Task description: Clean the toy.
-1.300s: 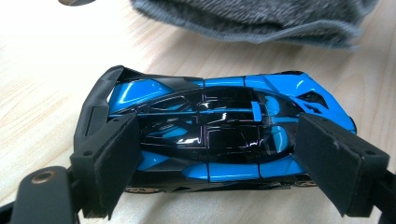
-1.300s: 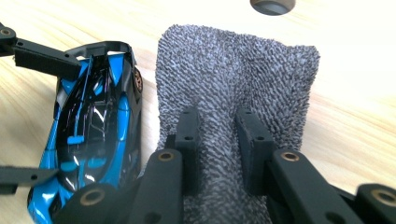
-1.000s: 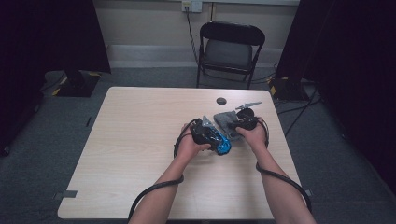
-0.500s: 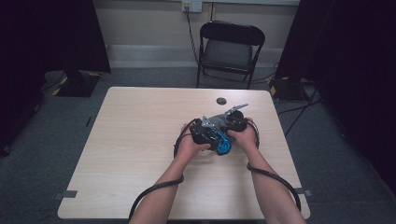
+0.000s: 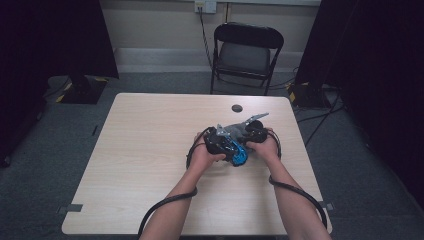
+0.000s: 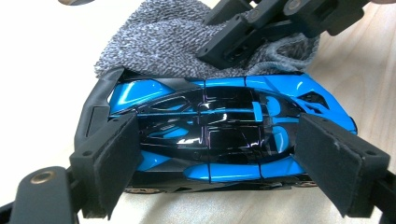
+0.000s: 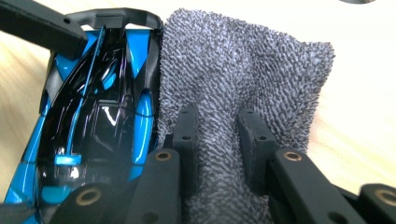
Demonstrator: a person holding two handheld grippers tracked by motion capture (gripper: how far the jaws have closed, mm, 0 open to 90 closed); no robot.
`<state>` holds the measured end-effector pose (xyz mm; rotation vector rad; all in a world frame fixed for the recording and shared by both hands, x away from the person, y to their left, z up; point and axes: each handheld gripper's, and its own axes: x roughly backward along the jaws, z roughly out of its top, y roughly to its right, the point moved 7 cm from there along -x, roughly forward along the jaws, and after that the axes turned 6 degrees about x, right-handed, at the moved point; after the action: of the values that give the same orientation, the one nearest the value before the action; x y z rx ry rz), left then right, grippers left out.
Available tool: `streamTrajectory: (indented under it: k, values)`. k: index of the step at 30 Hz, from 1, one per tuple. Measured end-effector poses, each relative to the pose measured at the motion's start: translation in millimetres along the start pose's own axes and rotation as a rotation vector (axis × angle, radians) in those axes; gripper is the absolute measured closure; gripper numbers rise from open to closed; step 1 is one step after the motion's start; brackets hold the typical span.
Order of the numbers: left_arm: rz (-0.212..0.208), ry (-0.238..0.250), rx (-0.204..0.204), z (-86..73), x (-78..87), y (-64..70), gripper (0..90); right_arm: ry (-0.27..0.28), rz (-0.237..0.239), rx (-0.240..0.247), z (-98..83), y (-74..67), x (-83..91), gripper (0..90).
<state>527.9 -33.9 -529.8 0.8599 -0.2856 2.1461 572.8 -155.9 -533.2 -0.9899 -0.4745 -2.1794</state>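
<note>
Our left gripper point(image 6: 210, 172) stands wide, its two pads at the nose and tail of the blue and black toy car point(image 6: 219, 130), gripping it lengthwise as it sits on the table point(image 5: 150, 150). Our right gripper point(image 7: 217, 149) is nearly closed, pinching a fold of the grey cloth point(image 7: 243, 79), which lies bunched against the car's side. In the high view both grippers meet right of the table's middle, the left gripper point(image 5: 220, 142) and the right gripper point(image 5: 252, 132) close together, with our forearms coming in from the near edge and black cables looping off each side. The table is pale wood grain, with a small dark disc point(image 5: 237, 108) near its far edge. Beyond it stands a black folding chair point(image 5: 247, 50) against a beige wall. The floor is grey carpet, with dark curtains at both sides.
</note>
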Motion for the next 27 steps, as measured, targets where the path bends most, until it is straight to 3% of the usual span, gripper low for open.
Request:
streamTrajectory:
  k: [27]
  values:
    - [0.001, 0.000, 0.001, 0.2, -0.3, 0.9, 14.4, 0.015, 0.039, 0.006, -25.8, 1.4, 21.4, 72.1]
